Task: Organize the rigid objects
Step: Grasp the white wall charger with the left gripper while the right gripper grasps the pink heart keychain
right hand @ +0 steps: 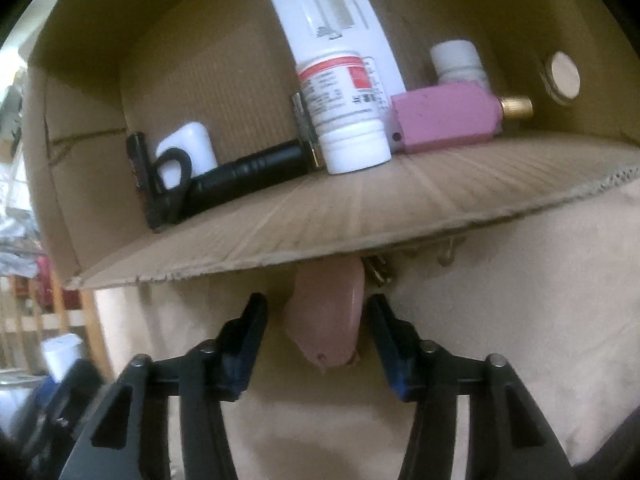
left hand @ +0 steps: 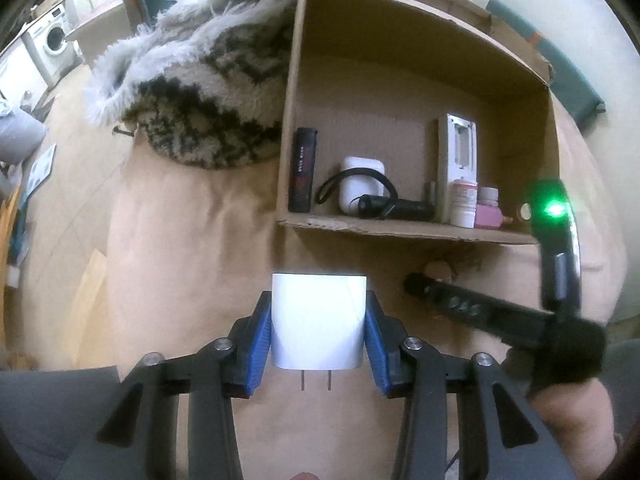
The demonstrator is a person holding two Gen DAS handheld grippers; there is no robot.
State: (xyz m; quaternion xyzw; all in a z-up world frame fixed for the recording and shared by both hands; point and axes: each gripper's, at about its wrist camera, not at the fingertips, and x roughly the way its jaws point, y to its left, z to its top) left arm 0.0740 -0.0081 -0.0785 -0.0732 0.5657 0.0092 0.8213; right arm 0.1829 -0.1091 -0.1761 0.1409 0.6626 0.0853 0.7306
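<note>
My left gripper is shut on a white plug adapter, prongs toward the camera, held in front of a cardboard box lying open on its side. The box holds a black lighter, a white earbud case, a black flashlight, a white remote, a white pill bottle and a pink block. My right gripper is open around a pink oval object lying just below the box's front flap. The right gripper also shows in the left wrist view.
A shaggy patterned rug lies left of the box on the beige sheet. A small key cluster sits under the flap. A washing machine stands far left.
</note>
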